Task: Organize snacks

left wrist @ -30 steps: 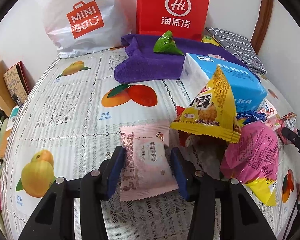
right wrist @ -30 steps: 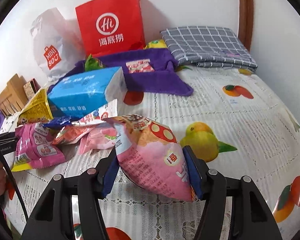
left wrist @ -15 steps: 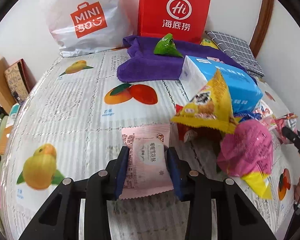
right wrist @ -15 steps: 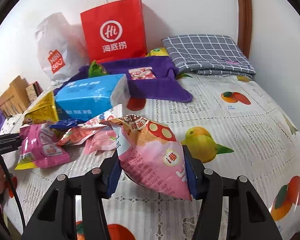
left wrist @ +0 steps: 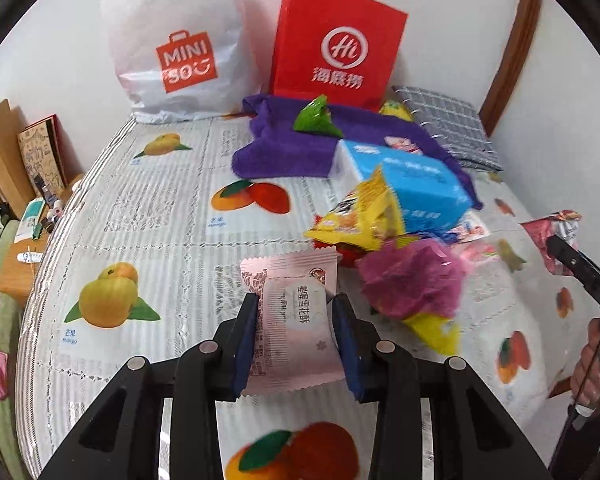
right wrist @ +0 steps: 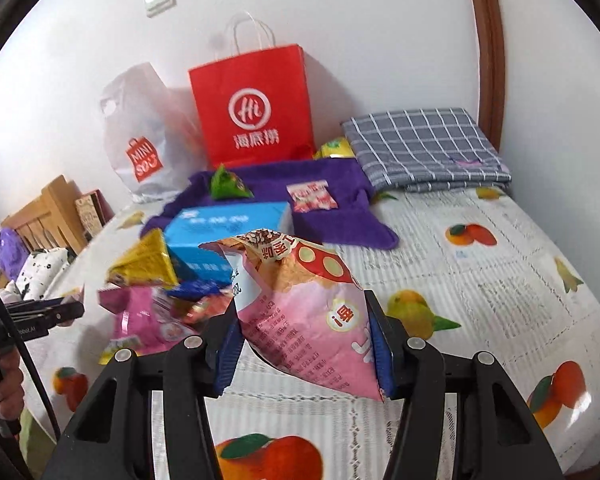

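My left gripper [left wrist: 296,336] is shut on a pale pink snack packet [left wrist: 290,312] and holds it above the fruit-print tablecloth [left wrist: 148,216]. My right gripper [right wrist: 304,344] is shut on a puffy pink and orange snack bag [right wrist: 300,308], also lifted off the cloth. A heap of snacks stays in the middle: a yellow bag [left wrist: 360,212], a magenta bag [left wrist: 412,280] and a blue tissue pack [left wrist: 412,176]. A purple towel [right wrist: 332,200] at the back carries a green packet [right wrist: 226,184] and a small red-white packet [right wrist: 311,197].
A red paper bag [right wrist: 256,108] and a white plastic bag [right wrist: 144,136] stand against the back wall. A folded grey checked cloth [right wrist: 424,148] lies at the back right. Wooden furniture and clutter [left wrist: 12,168] sit past the left edge. A person's hand [left wrist: 596,360] shows at far right.
The left jaws closed on the pink packet and lifted it. The right gripper rose with its pink bag. Both views now sit higher over the table.
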Tool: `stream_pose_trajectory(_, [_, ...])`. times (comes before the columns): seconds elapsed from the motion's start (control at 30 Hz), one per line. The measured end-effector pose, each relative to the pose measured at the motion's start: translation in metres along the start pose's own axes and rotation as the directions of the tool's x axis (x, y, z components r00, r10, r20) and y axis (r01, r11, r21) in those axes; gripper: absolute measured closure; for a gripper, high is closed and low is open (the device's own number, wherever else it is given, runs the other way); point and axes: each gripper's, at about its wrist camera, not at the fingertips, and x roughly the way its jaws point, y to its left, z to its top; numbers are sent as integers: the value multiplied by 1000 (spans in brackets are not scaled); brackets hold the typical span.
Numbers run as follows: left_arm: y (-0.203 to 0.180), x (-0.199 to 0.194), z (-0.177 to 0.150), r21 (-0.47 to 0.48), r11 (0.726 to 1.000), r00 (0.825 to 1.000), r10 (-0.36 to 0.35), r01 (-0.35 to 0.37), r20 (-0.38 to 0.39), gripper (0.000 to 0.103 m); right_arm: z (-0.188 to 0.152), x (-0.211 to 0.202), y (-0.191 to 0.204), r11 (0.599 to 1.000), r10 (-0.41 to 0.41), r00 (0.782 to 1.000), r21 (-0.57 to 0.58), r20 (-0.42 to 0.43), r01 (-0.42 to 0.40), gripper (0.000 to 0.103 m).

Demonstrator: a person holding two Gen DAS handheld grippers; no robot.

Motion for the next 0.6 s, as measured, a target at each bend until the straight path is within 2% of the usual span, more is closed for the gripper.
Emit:
stream_pose_trajectory(0.3, [-23,-26,13,48,997,998,-61,60,29,68,13,-18,18,999,44,999,4,9,-44,49])
stream_pose_trajectory(0.6, [-38,-41,27,98,990,993,-105,100,55,68,19,-23,32,1000,31,1000,0,4,-31,49])
